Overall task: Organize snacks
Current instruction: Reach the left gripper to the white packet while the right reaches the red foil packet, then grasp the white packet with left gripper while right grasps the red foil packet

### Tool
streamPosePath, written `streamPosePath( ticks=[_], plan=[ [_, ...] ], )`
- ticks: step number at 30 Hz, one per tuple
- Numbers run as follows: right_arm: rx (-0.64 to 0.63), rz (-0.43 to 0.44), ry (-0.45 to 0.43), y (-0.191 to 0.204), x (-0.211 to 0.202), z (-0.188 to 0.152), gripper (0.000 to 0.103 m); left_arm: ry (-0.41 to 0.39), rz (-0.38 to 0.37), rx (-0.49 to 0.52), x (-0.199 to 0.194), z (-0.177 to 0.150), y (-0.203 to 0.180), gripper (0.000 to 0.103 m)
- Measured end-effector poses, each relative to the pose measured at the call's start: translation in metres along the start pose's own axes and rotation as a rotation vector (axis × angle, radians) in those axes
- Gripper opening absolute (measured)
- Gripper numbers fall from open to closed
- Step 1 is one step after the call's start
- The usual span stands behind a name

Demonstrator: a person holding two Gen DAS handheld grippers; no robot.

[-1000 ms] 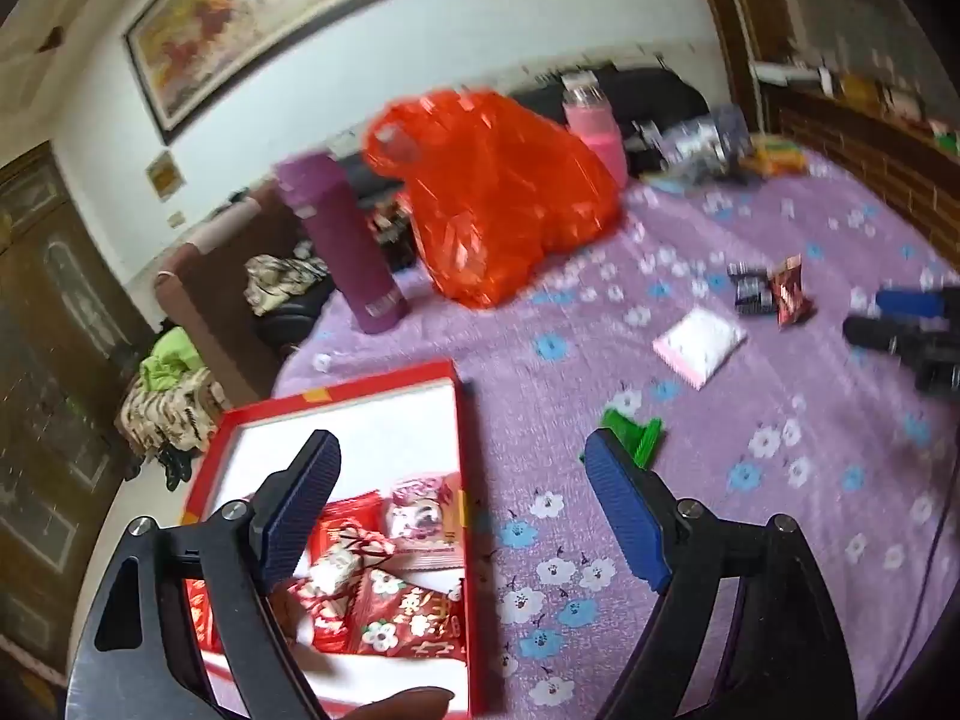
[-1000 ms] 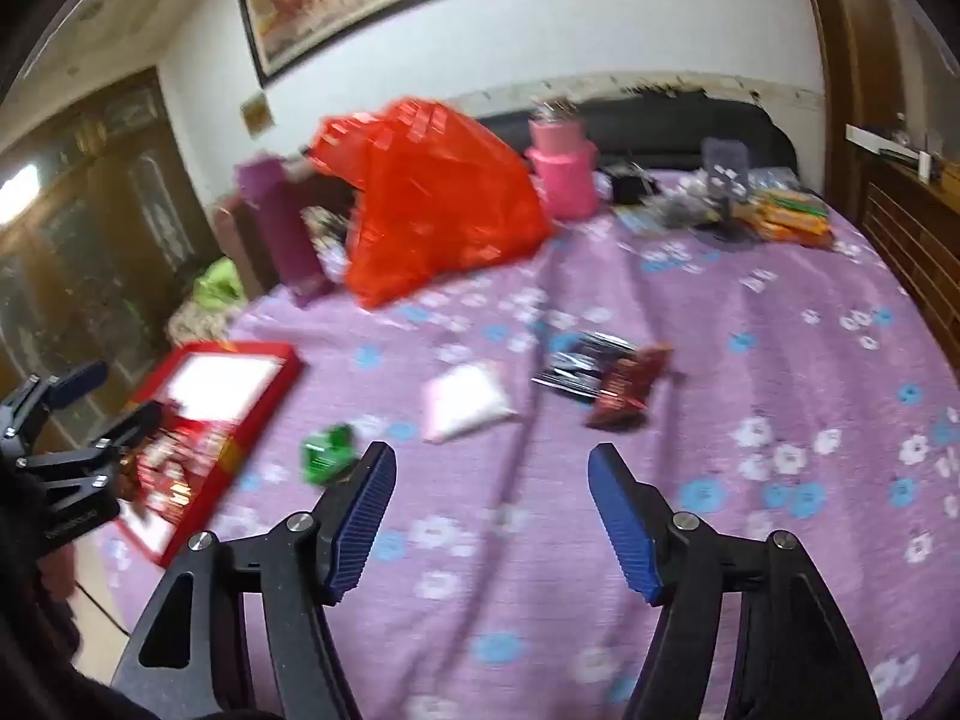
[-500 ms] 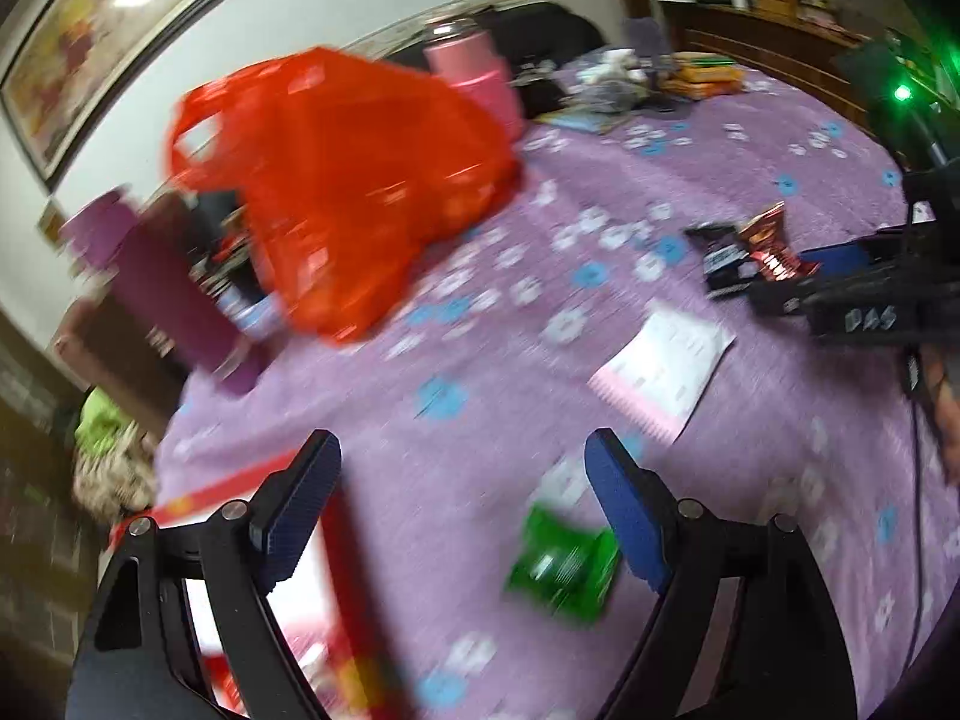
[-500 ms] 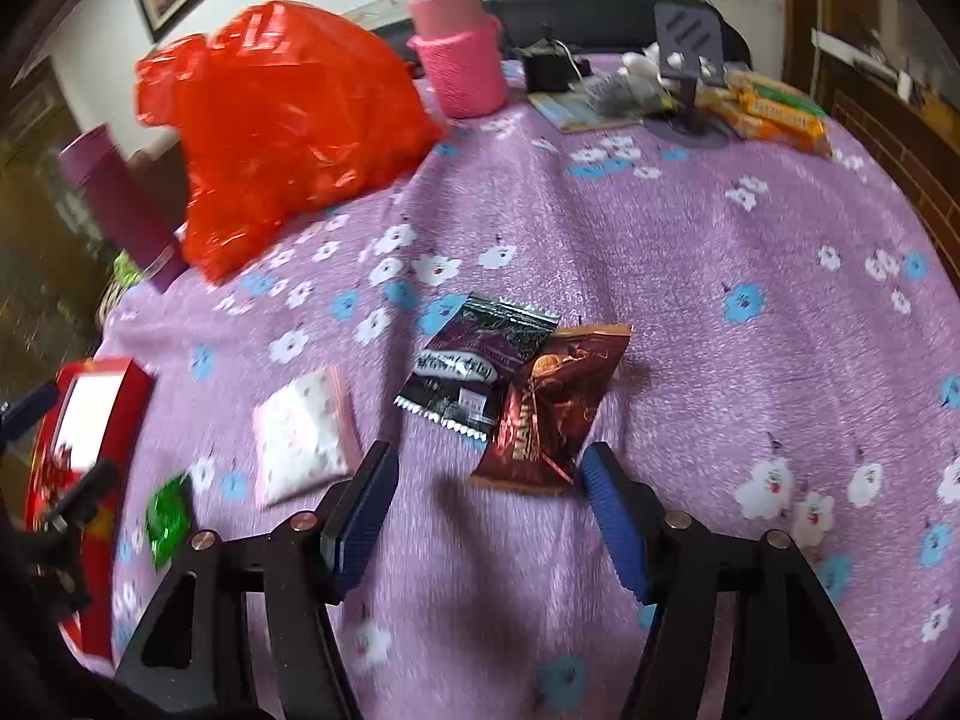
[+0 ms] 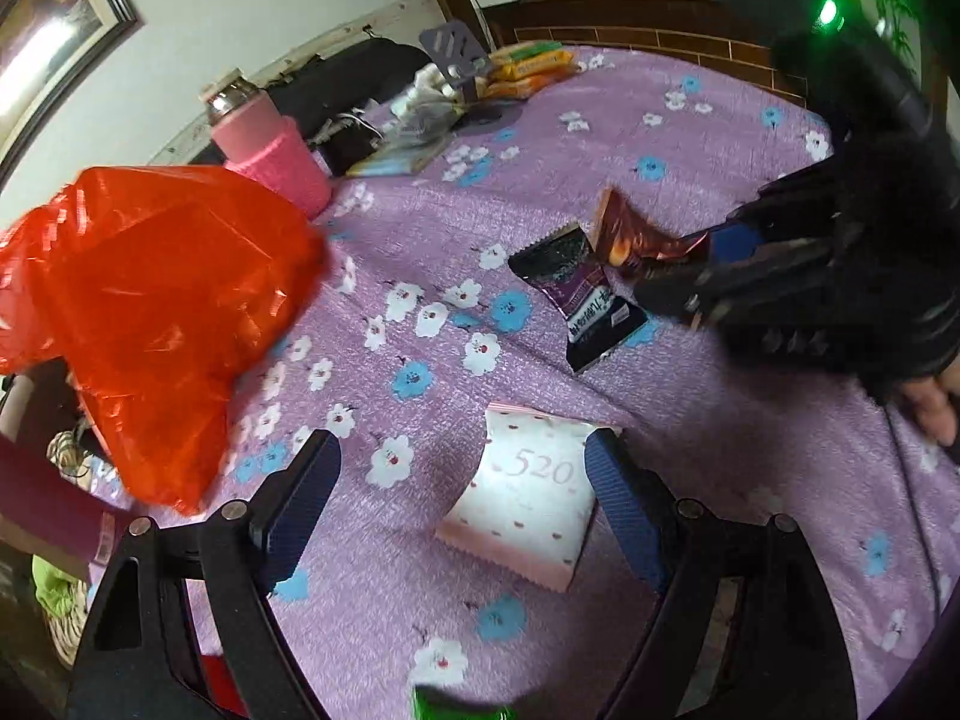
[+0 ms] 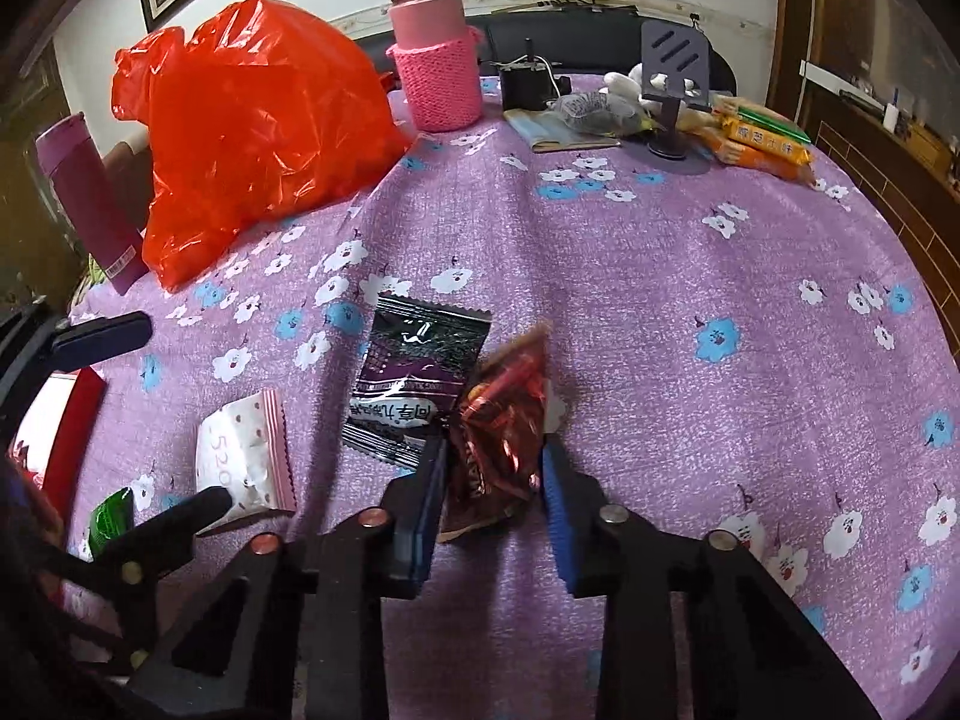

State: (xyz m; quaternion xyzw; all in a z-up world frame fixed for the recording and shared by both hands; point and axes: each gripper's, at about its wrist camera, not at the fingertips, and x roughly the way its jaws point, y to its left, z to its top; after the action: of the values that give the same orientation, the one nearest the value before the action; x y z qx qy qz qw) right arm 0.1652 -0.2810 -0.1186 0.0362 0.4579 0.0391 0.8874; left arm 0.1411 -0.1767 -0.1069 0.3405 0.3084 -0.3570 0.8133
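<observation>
My right gripper (image 6: 493, 459) is shut on a shiny red-brown snack packet (image 6: 503, 420) on the purple flowered cloth; it also shows in the left wrist view (image 5: 636, 234). A black-and-purple packet (image 6: 414, 384) lies just left of it. My left gripper (image 5: 462, 468) is open, its fingers either side of a white and pink packet (image 5: 528, 504) marked 520, which also shows in the right wrist view (image 6: 240, 456). A green packet (image 6: 111, 516) lies near the red tray (image 6: 72, 420) at the left edge.
A big orange plastic bag (image 6: 246, 120), a pink-sleeved flask (image 6: 435, 48) and a purple bottle (image 6: 84, 192) stand at the back left. A phone stand (image 6: 675, 78), papers and yellow packs (image 6: 762, 141) lie at the back right.
My right gripper has moved down to the red-brown packet and shut on it. My left gripper has swung away from the tray and over the white and pink packet.
</observation>
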Motion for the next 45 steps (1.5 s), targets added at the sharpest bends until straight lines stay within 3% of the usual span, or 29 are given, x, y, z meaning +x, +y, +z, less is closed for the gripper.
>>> streamPosePath(
  ticks=[1, 6, 8, 10, 14, 22, 29, 34, 45],
  plan=[
    [0.007, 0.005, 0.001, -0.003, 0.0, -0.002, 0.021, 0.002, -0.018, 0.008, 0.003, 0.0, -0.001, 0.084],
    [0.122, 0.097, 0.028, -0.016, -0.005, -0.008, 0.021, 0.021, -0.067, 0.021, 0.013, -0.003, -0.007, 0.078],
    [0.155, 0.138, 0.038, -0.021, -0.007, -0.009, 0.021, 0.028, -0.108, -0.012, 0.013, -0.004, -0.005, 0.067],
    [0.198, 0.195, 0.052, -0.031, -0.009, -0.011, 0.021, 0.032, -0.178, -0.072, 0.014, -0.006, 0.0, 0.044],
    [0.268, 0.298, 0.071, -0.043, -0.013, -0.01, 0.021, 0.036, -0.193, -0.129, 0.016, -0.007, 0.002, 0.039],
    [0.275, 0.399, 0.037, -0.048, -0.031, -0.008, 0.021, 0.057, -0.208, -0.244, 0.013, -0.009, 0.011, 0.032],
    [0.283, 0.42, -0.01, -0.034, -0.041, -0.004, 0.021, 0.032, -0.154, -0.37, -0.017, -0.025, 0.015, 0.031],
    [0.273, 0.454, -0.019, -0.016, -0.053, -0.004, 0.02, 0.004, -0.07, -0.453, -0.065, -0.047, 0.028, 0.031],
    [0.122, 0.52, -0.022, 0.123, -0.089, -0.011, 0.02, -0.013, 0.212, -0.582, -0.163, -0.126, 0.062, 0.031]
  ],
)
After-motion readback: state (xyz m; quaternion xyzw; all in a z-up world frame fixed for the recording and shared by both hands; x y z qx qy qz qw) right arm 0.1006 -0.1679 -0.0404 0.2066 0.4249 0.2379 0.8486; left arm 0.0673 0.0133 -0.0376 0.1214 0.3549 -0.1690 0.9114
